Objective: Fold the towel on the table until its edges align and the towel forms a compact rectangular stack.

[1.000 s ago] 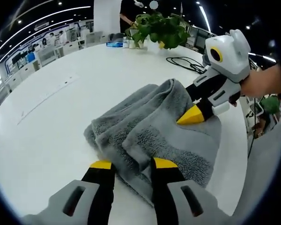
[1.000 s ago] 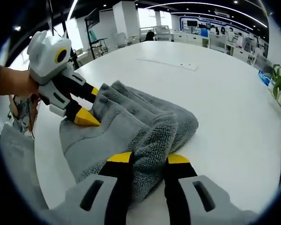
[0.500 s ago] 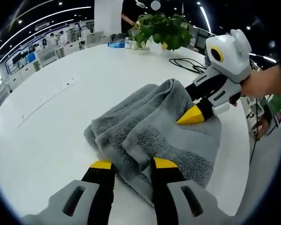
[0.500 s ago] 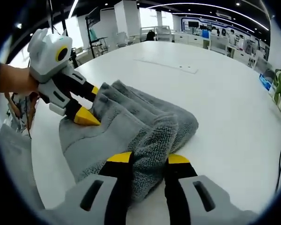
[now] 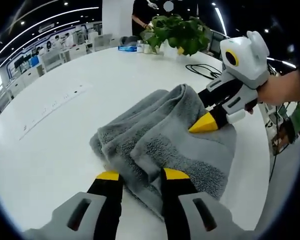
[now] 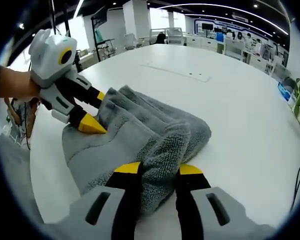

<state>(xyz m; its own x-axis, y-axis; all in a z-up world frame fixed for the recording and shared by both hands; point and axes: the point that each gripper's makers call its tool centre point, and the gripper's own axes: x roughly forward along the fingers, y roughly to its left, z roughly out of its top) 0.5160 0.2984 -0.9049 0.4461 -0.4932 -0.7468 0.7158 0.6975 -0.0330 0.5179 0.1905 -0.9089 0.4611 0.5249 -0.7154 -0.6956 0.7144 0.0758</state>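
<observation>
A grey towel (image 5: 160, 135) lies bunched in thick folds on the white table (image 5: 55, 130). At the near side, my left gripper (image 5: 141, 176) has its yellow-tipped jaws shut on a folded edge of the towel. My right gripper (image 5: 200, 112) reaches in from the right, held by a hand, and pinches the towel's far side. In the right gripper view the towel (image 6: 150, 135) runs between the right gripper's (image 6: 159, 170) own jaws, which are shut on a thick fold. The left gripper (image 6: 97, 111) grips the opposite edge there.
A potted plant (image 5: 176, 31) stands at the table's far edge, with a blue box (image 5: 123, 47) beside it and a black cable (image 5: 200, 67) to its right. A person (image 5: 142, 10) stands behind the plant. The table's edge (image 5: 262, 165) runs close on the right.
</observation>
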